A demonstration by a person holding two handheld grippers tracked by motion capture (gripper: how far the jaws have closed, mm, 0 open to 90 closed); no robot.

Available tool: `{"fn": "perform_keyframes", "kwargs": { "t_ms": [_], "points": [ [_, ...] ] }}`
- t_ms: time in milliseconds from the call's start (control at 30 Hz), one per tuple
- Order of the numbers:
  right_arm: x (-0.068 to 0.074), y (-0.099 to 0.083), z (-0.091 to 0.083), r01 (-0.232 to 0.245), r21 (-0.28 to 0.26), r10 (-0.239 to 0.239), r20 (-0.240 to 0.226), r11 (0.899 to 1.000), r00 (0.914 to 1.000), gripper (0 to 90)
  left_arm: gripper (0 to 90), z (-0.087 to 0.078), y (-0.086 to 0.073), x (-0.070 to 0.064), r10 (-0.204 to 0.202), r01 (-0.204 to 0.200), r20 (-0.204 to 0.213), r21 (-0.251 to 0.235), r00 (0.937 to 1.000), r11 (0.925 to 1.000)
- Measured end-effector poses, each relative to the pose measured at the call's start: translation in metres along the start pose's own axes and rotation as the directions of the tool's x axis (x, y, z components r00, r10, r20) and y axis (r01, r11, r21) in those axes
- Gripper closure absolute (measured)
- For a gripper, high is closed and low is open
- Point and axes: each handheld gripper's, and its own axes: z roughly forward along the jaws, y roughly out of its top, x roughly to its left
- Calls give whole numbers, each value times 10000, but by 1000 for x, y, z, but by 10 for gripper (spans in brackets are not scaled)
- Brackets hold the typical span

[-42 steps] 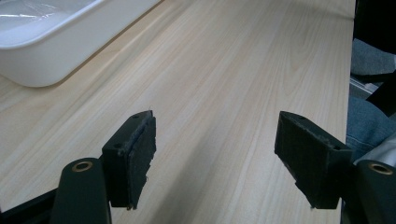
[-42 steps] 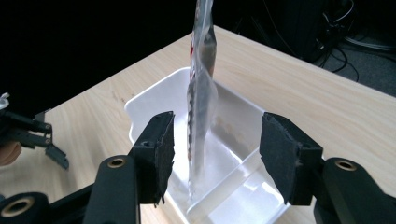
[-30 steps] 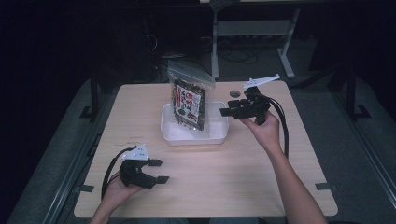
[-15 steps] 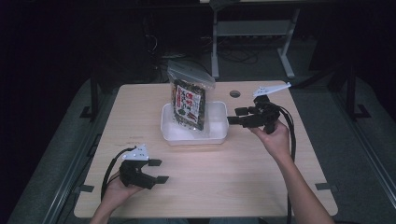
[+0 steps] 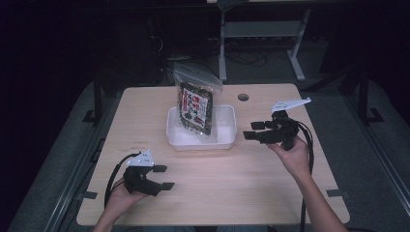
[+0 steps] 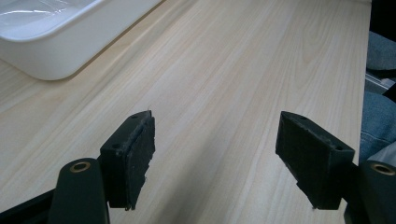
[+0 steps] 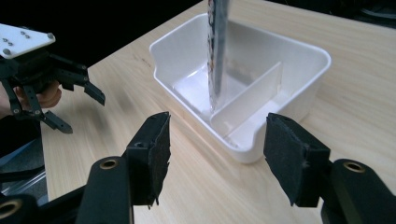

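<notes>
- The table is pale wood with rounded corners (a small round hole sits near its far edge), and it carries everything here.
- The tray is white plastic, rectangular with rounded corners, and stands on the far middle of the table. In the right gripper view its inside is split by a thin white divider into two compartments.
- The bag is a clear zip pouch with a dark, speckled printed pack inside, red and white lettering on its front. It stands upright in the tray's left part, leaning slightly back, its clear top rising well above the rim. In the right gripper view it shows edge-on as a thin vertical strip, its foot down in the compartment on the far side of the divider.
- The right gripper hovers just off the tray's right end, jaws spread wide and empty, aimed at the tray. The bag lies beyond them, across the tray's right part, not touched.
- The left gripper rests low near the table's front left, held in the person's hand, jaws likewise spread with only bare wood between them (see the left gripper view). The tray's near corner lies ahead and to the left of them, well apart, and the bag farther still.
</notes>
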Motion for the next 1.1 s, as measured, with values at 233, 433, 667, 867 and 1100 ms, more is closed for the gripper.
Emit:
{"fn": "perform_keyframes", "kwargs": {
  "t_ms": [233, 433, 667, 867, 1100],
  "points": [
    [-4, -16, -8, -247, 34, 247, 34, 9997, 9997, 389, 274, -1, -1, 1, -90, 90, 8, -22, 10000, 10000],
    [-6, -29, -14, -426, 137, 425, 58, 9990, 9991, 383, 274, -1, -1, 2, -122, 122, -6, -67, 9999, 9999],
    [-5, -41, -20, -493, 205, 491, 89, 9986, 9988, 409, 274, -2, -1, 2, -98, 98, -49, -63, 9999, 9999],
    [-3, -53, -24, -617, 294, 614, 114, 9977, 9980, 402, 274, -2, -1, 2, -111, 111, -44, -51, 9999, 9999],
    [-4, -68, -29, -795, 265, 789, 226, 9965, 9966, 365, 274, -2, -1, 2, -108, 108, -33, -80, 9999, 9999]
  ]
}}
